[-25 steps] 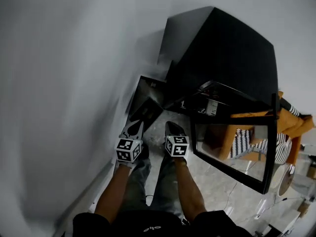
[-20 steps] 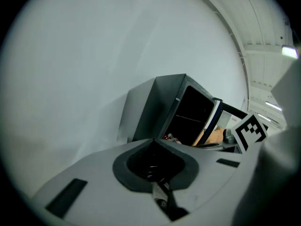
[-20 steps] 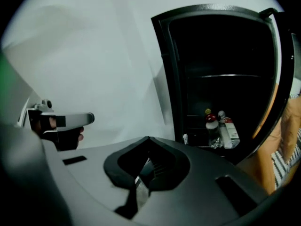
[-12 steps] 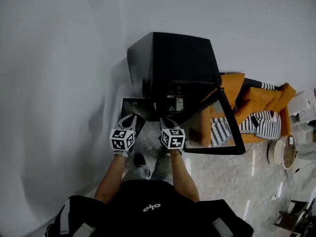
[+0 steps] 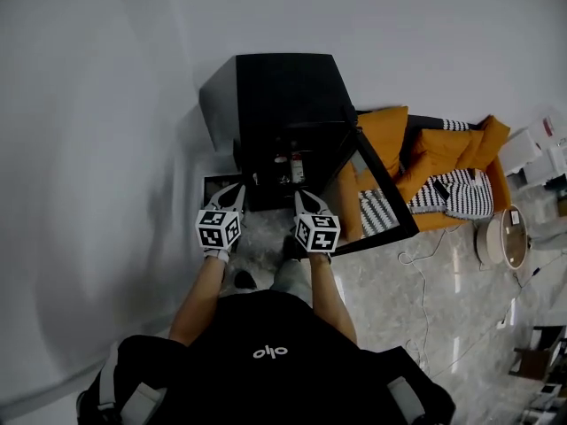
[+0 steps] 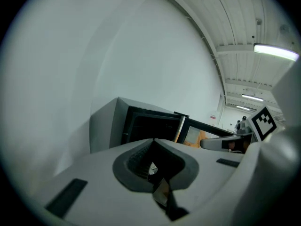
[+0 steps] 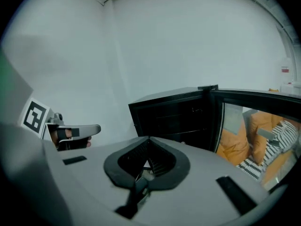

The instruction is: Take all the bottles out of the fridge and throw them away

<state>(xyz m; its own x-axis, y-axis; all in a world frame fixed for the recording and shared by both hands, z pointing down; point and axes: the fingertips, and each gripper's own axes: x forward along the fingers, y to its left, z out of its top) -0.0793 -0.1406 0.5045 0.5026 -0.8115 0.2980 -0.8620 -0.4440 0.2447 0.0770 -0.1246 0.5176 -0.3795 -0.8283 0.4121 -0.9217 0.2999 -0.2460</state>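
With the left gripper (image 5: pixel 236 190) and right gripper (image 5: pixel 302 197) held empty, jaws pressed together, before the open fridge (image 5: pixel 283 87), one pair is best spread before being eased toward what seems a bottle (image 5: pixel 297 163) inside at 12 o'clock, the door (image 5: pixel 379 195) at 2 o'clock being avoided.

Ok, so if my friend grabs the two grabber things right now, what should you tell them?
Left gripper: shut, nothing in it.
Right gripper: shut, empty too. Both are held up in front of the black fridge, not touching it.
The fridge door already stands open. Small things sit on a shelf inside, too small to call bottles for certain.
A dark open bin seems to stand on the floor left of the fridge.
Left to do: open a gripper, take out each bottle, drop it in the bin. How many are already gone can't be told.
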